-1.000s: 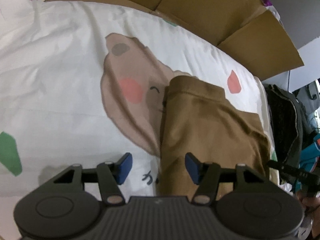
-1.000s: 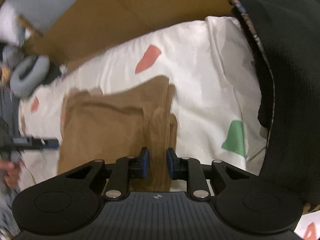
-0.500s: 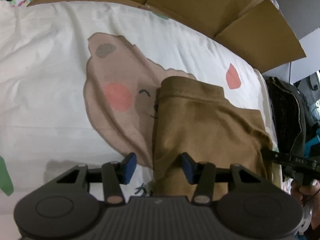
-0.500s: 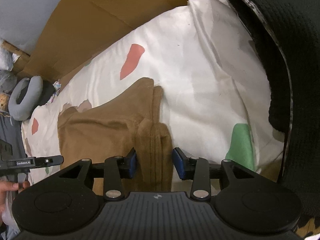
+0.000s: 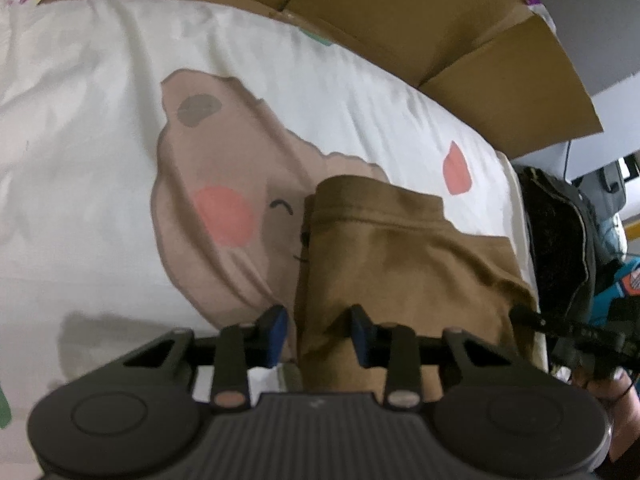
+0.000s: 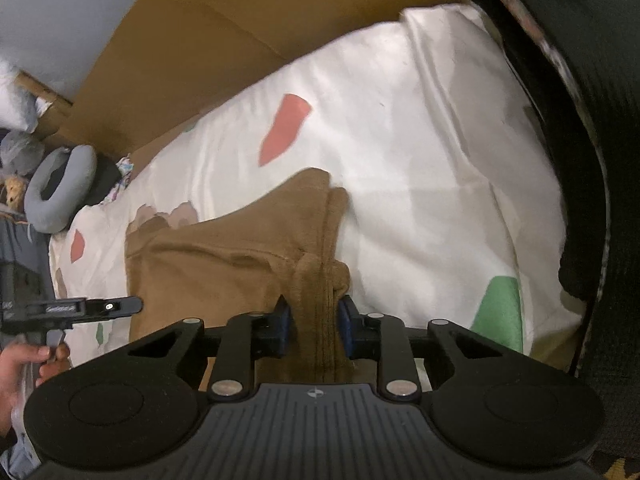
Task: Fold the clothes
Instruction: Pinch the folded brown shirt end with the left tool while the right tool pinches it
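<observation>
A brown folded garment (image 5: pixel 404 264) lies on a white bed sheet (image 5: pixel 100 128) with a bear print. My left gripper (image 5: pixel 318 334) straddles the garment's near left edge; its jaws stand apart with cloth between the blue pads. In the right wrist view the same garment (image 6: pixel 224 268) lies flat, with a bunched ridge at its right side. My right gripper (image 6: pixel 314 322) has that ridge between its pads, jaws a little apart and close to the cloth. Each gripper shows at the edge of the other's view.
Cardboard sheets (image 5: pixel 400 12) stand behind the bed. A dark knitted garment (image 6: pixel 580 80) lies along the bed's right side. A grey neck pillow (image 6: pixel 60 188) sits at the far left. Dark clothes (image 5: pixel 560 240) are heaped beyond the bed's right edge.
My left gripper moved onto the garment's edge and its jaws narrowed. My right gripper's jaws opened from nearly shut and now stand wider around the ridge.
</observation>
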Available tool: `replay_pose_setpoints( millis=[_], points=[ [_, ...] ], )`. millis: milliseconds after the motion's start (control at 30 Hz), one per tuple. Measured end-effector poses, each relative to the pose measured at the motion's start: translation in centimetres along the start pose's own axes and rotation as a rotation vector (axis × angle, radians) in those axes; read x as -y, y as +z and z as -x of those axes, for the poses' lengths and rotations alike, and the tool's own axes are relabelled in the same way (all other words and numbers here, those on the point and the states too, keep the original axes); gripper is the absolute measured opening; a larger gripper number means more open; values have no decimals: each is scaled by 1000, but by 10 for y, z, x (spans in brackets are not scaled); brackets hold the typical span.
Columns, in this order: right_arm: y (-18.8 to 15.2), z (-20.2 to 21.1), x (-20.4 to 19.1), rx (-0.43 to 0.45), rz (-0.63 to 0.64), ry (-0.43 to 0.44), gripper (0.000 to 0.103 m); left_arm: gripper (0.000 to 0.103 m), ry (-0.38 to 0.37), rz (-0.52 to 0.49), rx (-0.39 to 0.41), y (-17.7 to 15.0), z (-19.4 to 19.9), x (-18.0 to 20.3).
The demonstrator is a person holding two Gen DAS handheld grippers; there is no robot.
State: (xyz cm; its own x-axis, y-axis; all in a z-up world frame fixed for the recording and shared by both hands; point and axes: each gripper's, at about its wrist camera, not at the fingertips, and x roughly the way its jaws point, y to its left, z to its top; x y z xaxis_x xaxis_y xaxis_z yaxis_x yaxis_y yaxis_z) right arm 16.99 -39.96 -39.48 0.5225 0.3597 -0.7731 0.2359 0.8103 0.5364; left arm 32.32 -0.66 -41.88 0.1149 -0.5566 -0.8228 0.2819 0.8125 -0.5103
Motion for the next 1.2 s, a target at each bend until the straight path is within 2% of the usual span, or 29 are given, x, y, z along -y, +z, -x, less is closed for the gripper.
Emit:
replay_pose_setpoints(
  millis=[200,233,267,300,367,633,667,700,733,767,900,967,1033,1100,1200],
  points=[
    [-1,0,13,-15,-46,30,28,36,-2,15,-15,0,-3,-1],
    [-1,-1,15,-26,-54,38,30,36,-1,13,-17,0,-4,0],
    [-2,-3,18,-37,-61,45,37,36,-1,10,-19,0,-5,1],
    [-3,-5,19,-45,-66,46,40,37,-5,9,-19,1,-5,1],
    [-4,-8,22,-52,-77,57,43,37,-14,1,-16,3,-7,1],
    [1,-22,27,-41,-118,117,43,37,-78,-35,19,11,-13,-1],
    [2,-24,26,-39,-114,118,41,35,-87,-39,19,13,-13,-2],
    [3,-24,24,-37,-107,115,36,30,-87,-40,18,14,-14,-2],
    [3,-24,22,-37,-97,113,30,23,-87,-41,17,15,-14,-3],
    [4,-23,21,-36,-88,110,28,9,-91,-41,14,16,-14,-3],
    [5,-16,12,-19,-50,119,26,6,-108,-141,49,15,-3,13],
    [4,-16,13,-12,-57,120,28,8,-113,-127,44,15,-2,12],
    [3,-17,16,-16,-66,115,29,21,-107,-114,22,14,-5,8],
    [2,-19,21,-27,-83,116,32,44,-119,-101,-11,11,-10,4],
    [1,-18,26,-34,-88,130,38,47,-135,-94,-26,4,-14,-1]
  ],
)
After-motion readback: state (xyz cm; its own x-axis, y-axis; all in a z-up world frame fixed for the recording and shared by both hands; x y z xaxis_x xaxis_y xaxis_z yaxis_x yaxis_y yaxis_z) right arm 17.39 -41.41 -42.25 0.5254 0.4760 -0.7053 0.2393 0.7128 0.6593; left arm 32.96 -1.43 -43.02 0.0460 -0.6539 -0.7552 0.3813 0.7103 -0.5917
